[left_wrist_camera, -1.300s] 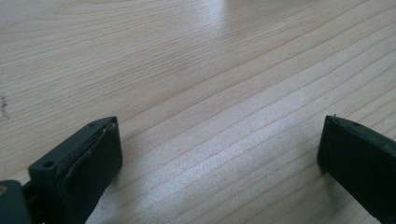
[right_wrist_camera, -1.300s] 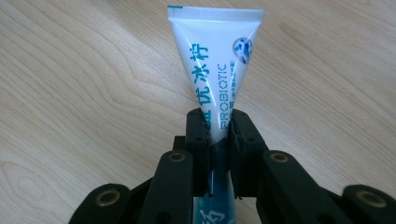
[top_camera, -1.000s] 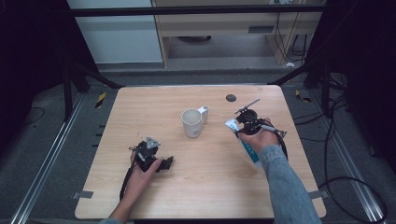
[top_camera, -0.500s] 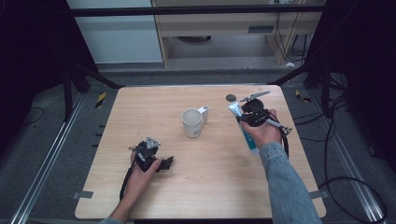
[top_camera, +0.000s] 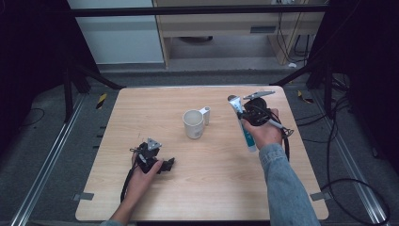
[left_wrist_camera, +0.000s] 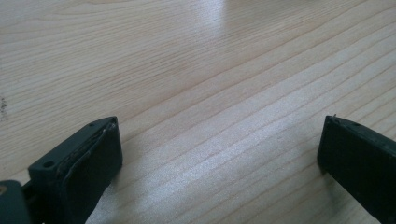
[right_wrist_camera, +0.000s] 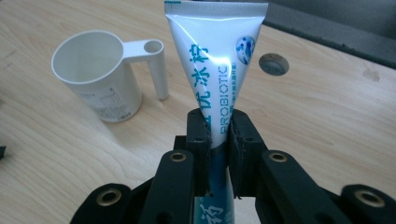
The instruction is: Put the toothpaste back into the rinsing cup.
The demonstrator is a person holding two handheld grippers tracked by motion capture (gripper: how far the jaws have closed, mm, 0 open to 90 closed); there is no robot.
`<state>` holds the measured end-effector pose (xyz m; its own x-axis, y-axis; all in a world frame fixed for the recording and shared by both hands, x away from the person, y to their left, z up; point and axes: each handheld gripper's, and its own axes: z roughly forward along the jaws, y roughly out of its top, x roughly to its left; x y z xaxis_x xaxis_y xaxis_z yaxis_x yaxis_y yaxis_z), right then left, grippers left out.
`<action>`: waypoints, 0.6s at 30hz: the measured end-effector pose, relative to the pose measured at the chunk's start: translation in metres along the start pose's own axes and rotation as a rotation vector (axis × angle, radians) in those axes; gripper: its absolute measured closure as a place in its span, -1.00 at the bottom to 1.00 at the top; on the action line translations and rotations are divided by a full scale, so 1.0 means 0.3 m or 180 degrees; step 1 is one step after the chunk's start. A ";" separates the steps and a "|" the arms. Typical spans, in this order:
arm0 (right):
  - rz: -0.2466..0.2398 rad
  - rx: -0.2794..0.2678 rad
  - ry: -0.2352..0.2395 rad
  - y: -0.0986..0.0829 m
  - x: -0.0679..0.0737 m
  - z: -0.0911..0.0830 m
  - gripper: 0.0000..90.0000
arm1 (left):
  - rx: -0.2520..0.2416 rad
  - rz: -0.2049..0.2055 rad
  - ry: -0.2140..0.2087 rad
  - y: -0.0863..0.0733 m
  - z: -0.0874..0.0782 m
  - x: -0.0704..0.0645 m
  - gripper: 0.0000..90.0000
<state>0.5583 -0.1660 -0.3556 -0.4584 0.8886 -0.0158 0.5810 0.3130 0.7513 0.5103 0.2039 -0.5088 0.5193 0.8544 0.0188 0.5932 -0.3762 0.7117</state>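
The black two-jaw right gripper (right_wrist_camera: 218, 140) is clamped on a glossy white-and-blue plastic toothpaste tube (right_wrist_camera: 219, 70) — held above the pale wooden table (top_camera: 141, 113), near its right far corner. The tube's flat crimped end points away from the jaws, its white upper part bearing blue lettering and a round blue emblem, shading to teal lower down. Just beside it stands a white plastic cup with a handle (right_wrist_camera: 100, 74). The left gripper (left_wrist_camera: 219, 154) rests low over bare wood, jaws wide apart.
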 end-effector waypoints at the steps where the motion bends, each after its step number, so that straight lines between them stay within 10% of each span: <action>1: 0.0004 -0.0028 -0.0005 0.001 0.001 -0.001 0.78 | 0.0001 0.0000 0.0000 0.000 0.000 0.000 -1.00; 18: 0.0154 -0.0504 -0.0078 0.035 0.013 0.017 0.78 | -0.0014 -0.0006 -0.0005 0.004 0.005 0.005 -1.00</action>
<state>0.5660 -0.1574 -0.3513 -0.4148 0.9099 0.0084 0.4880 0.2146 0.8461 0.5129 0.2041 -0.5090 0.5193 0.8544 0.0163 0.5915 -0.3731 0.7147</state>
